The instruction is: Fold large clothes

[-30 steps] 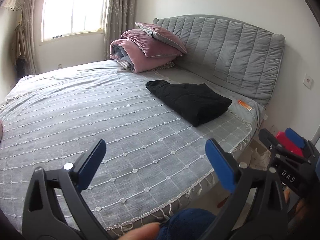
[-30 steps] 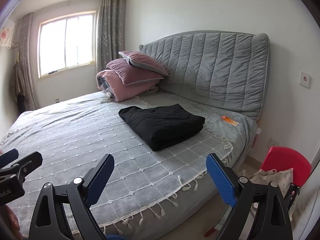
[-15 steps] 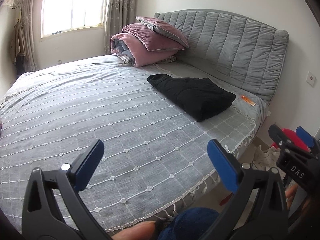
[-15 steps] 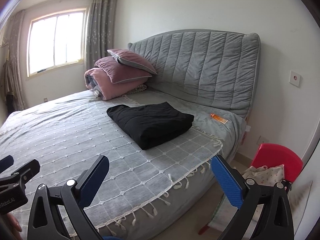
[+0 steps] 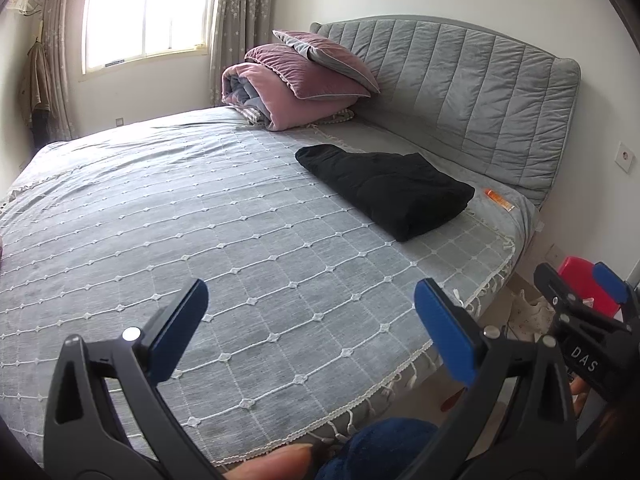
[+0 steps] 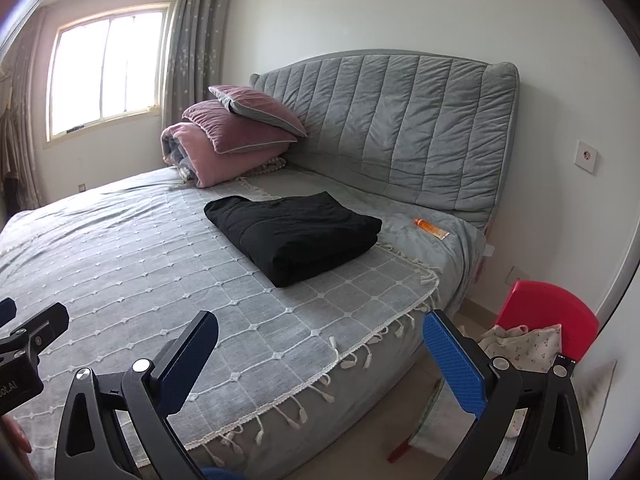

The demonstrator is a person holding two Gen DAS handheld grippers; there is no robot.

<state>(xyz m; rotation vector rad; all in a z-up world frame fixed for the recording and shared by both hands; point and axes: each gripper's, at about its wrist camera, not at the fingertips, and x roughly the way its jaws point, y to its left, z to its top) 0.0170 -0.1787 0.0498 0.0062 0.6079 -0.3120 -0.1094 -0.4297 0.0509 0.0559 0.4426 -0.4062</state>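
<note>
A black garment lies folded in a neat rectangle on the grey bed, near the headboard end; it also shows in the right wrist view. My left gripper is open and empty, held above the bed's near edge, well short of the garment. My right gripper is open and empty, above the bed's fringed edge. The right gripper also shows at the right of the left wrist view.
Pink pillows and a rolled quilt are stacked by the grey padded headboard. An orange tube lies beside the garment. A red stool with patterned cloth stands on the floor right of the bed. A window is at the far wall.
Both grippers have shifted slightly, so the garment sits a little differently in each view. Both stay open and empty. The garment has not moved on the bed.
</note>
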